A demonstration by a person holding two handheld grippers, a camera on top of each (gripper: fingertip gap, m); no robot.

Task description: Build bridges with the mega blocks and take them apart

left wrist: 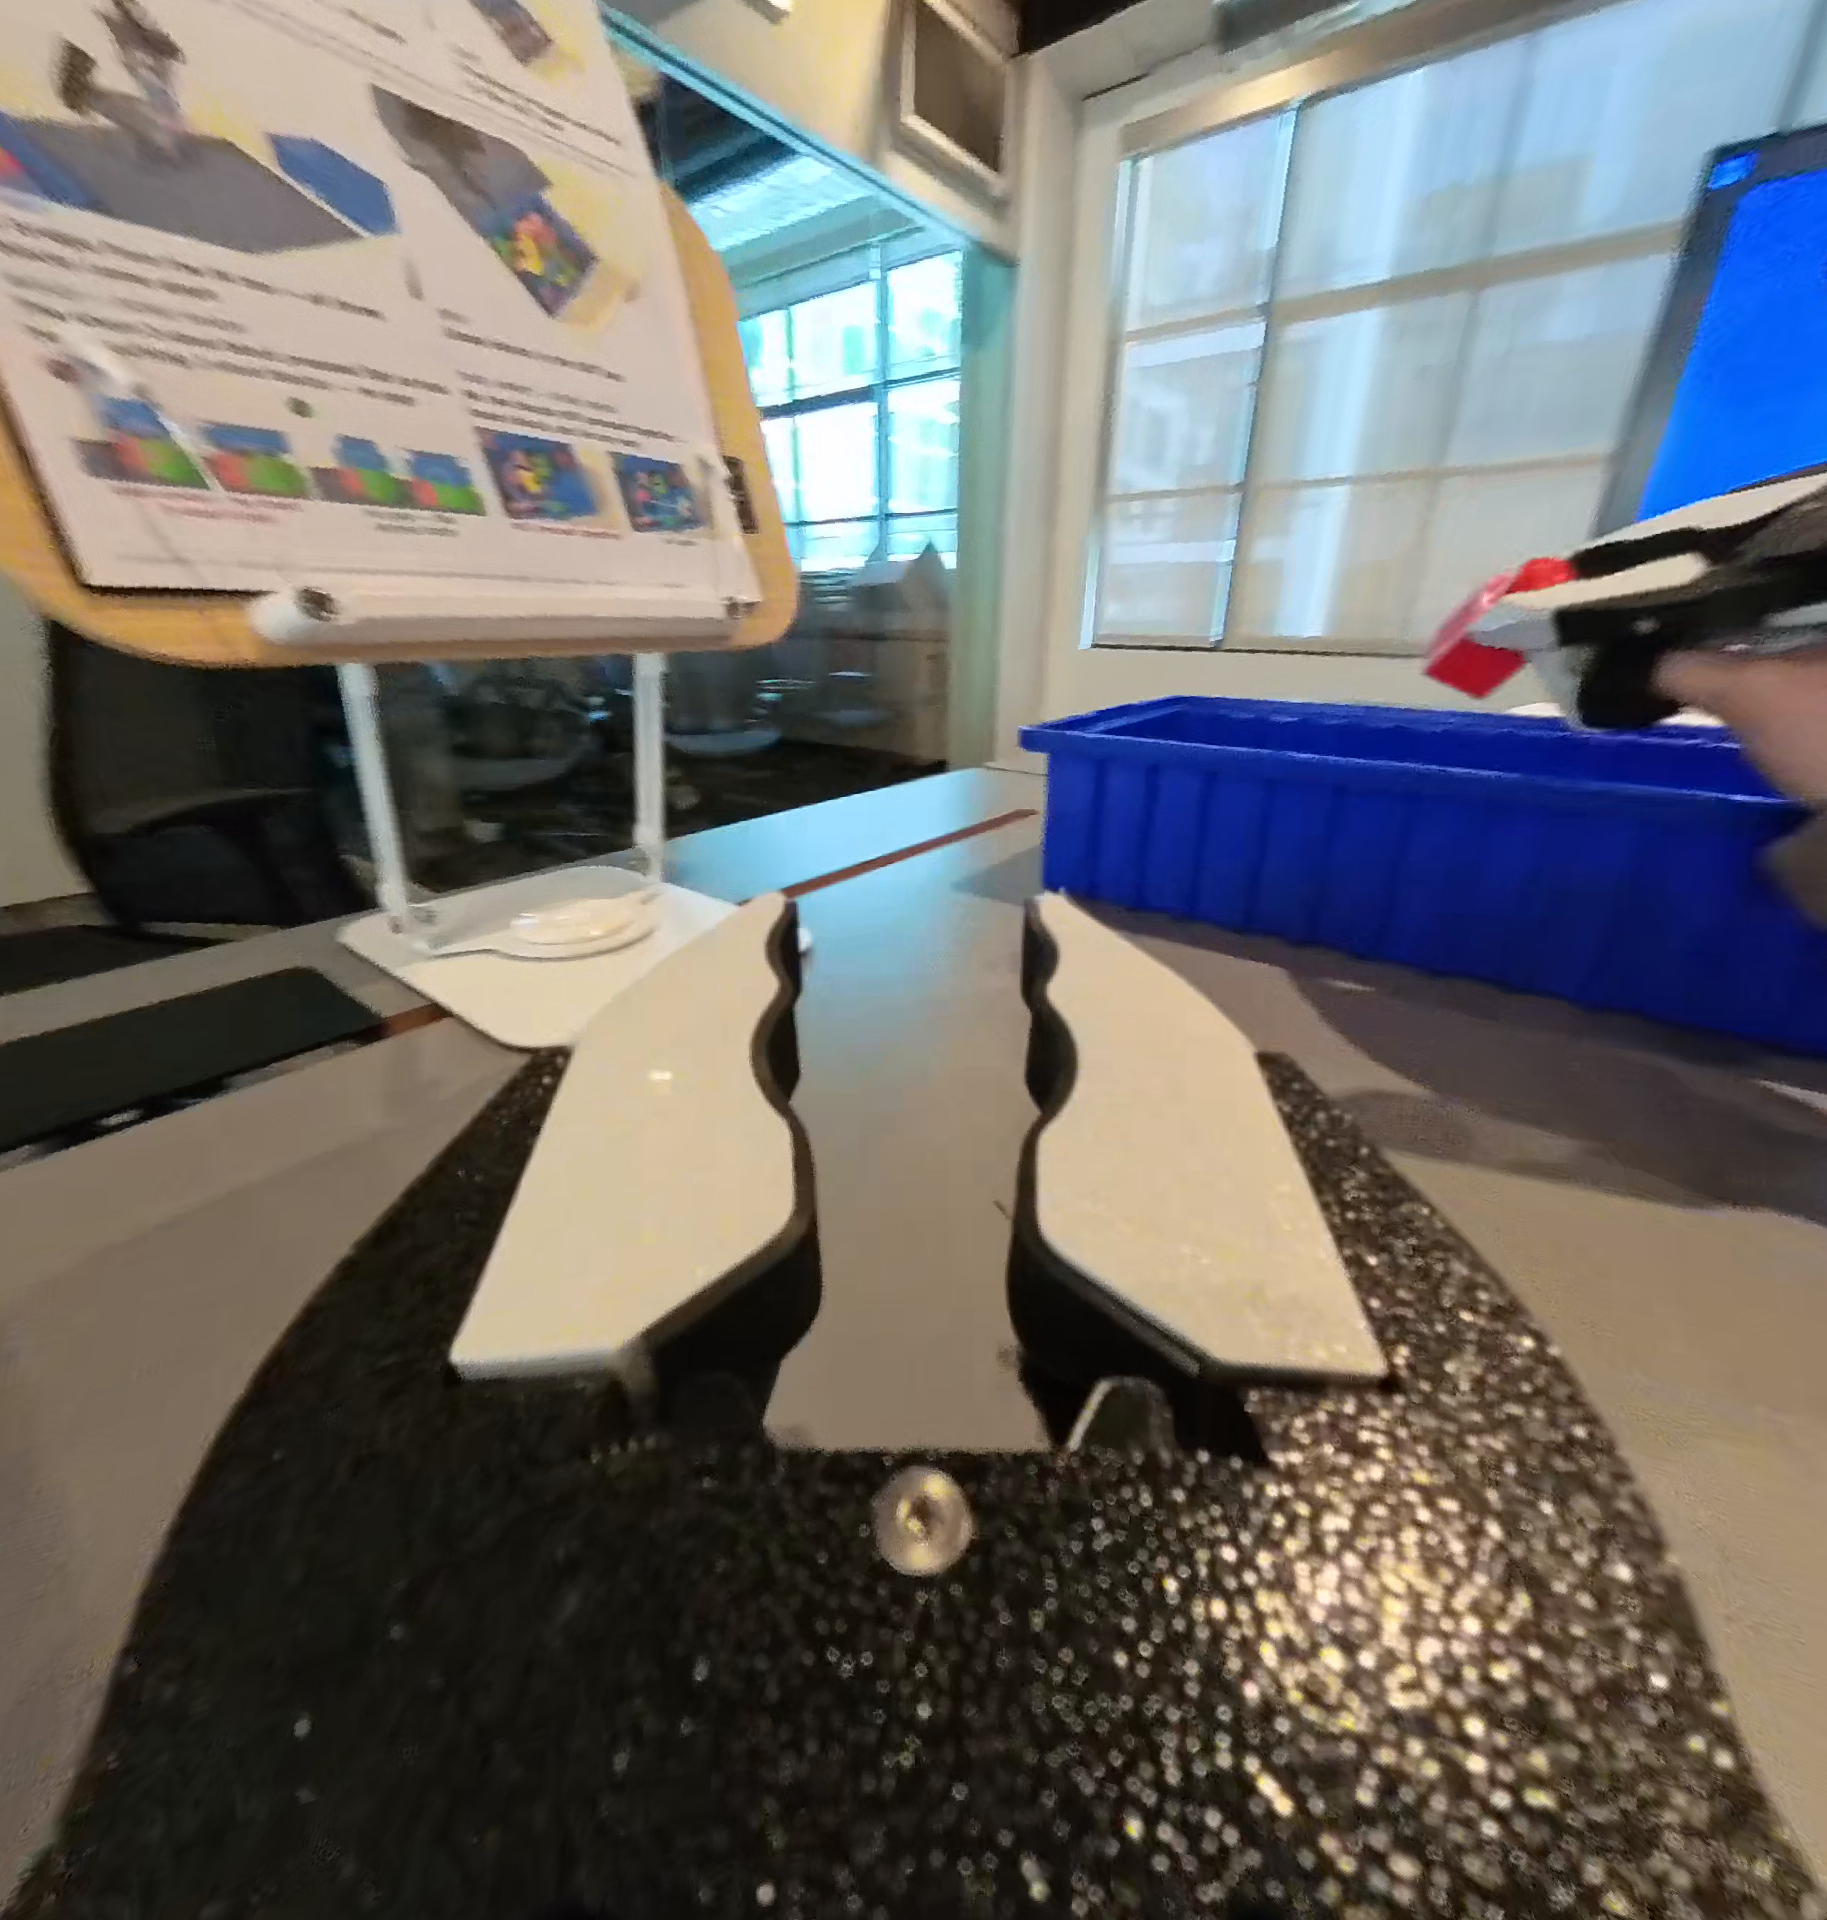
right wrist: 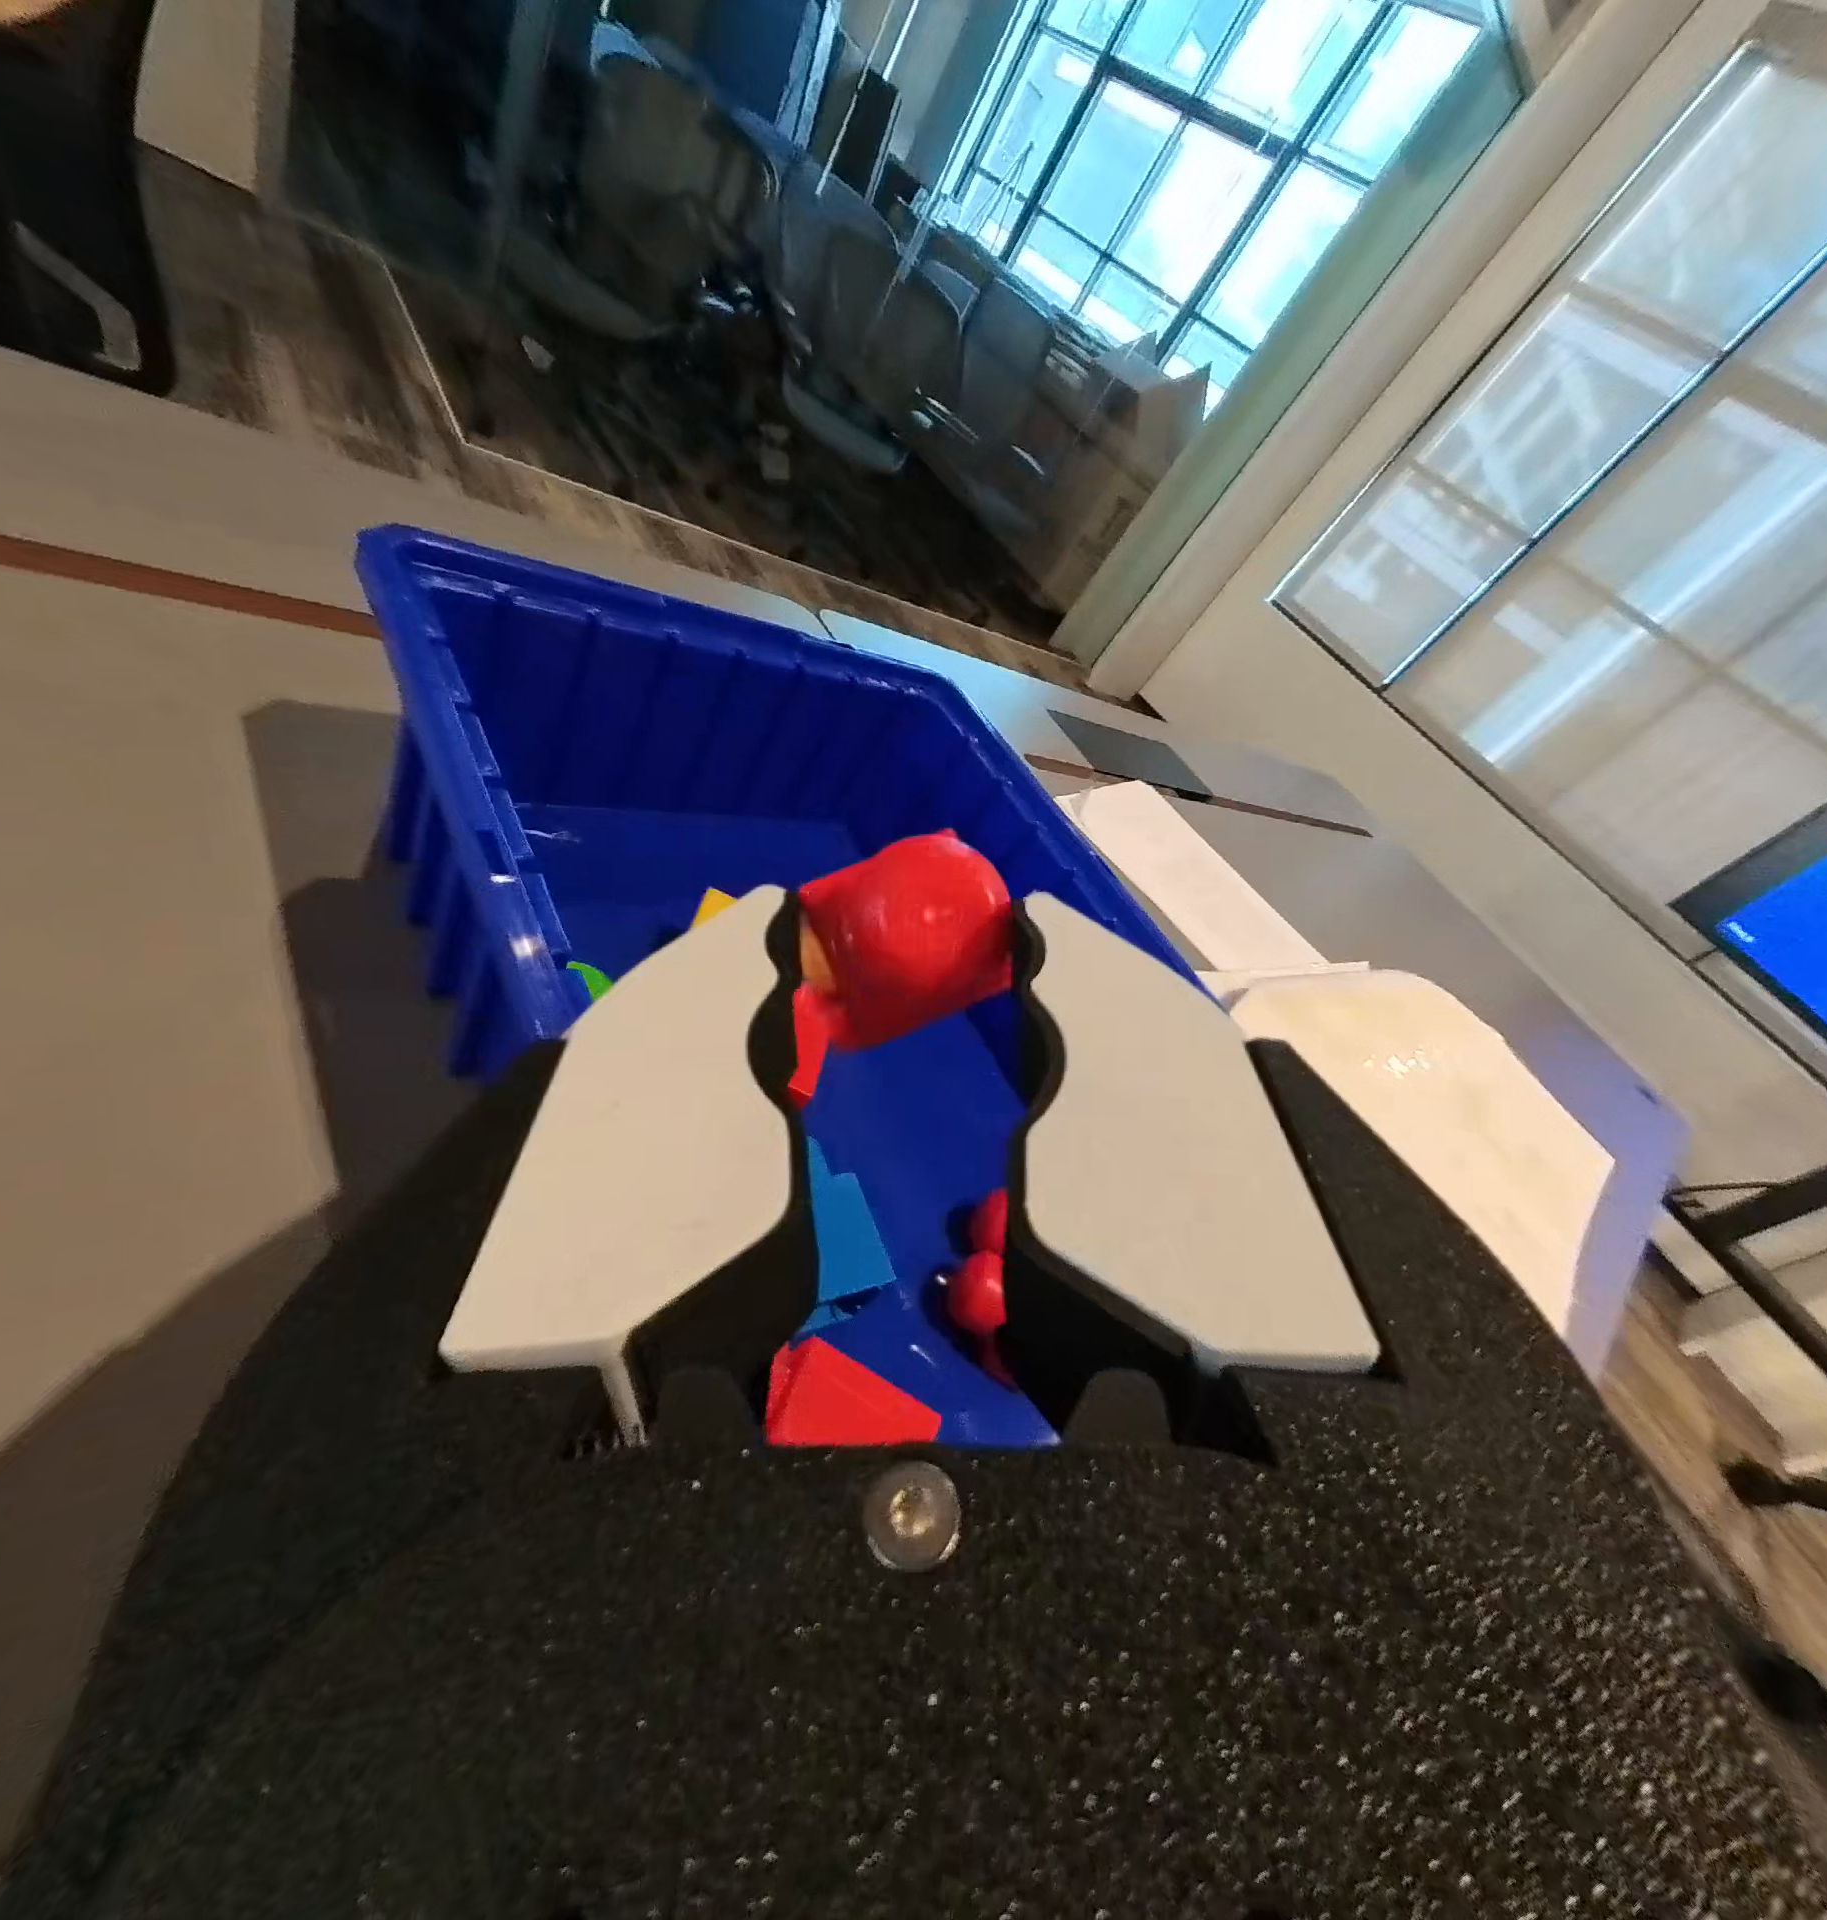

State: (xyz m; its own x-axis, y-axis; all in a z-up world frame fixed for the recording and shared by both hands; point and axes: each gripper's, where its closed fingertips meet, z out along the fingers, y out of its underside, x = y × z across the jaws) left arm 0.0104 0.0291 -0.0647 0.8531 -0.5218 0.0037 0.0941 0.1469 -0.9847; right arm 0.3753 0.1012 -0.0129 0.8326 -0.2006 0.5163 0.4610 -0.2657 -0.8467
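Note:
My right gripper [right wrist: 904, 914] is shut on a red mega block [right wrist: 904, 951] and holds it in the air above the blue bin [right wrist: 680, 675]. The same gripper and red block [left wrist: 1475, 644] show at the right of the left wrist view, over the bin [left wrist: 1408, 831]. Inside the bin lie more blocks: red ones [right wrist: 847, 1397], a blue one [right wrist: 847, 1226], and bits of yellow [right wrist: 717, 902] and green [right wrist: 589, 979]. My left gripper [left wrist: 909, 914] is open and empty, low over the grey table [left wrist: 213, 1195], to the left of the bin.
A white stand with an instruction sheet [left wrist: 348, 312] rises at the far left of the table. A white box [right wrist: 1428, 1122] sits right of the bin. A screen with a blue picture [left wrist: 1771, 332] stands behind. A person's hand [left wrist: 1782, 717] holds the right gripper. Tip to tip, the grippers are about 35 centimetres apart.

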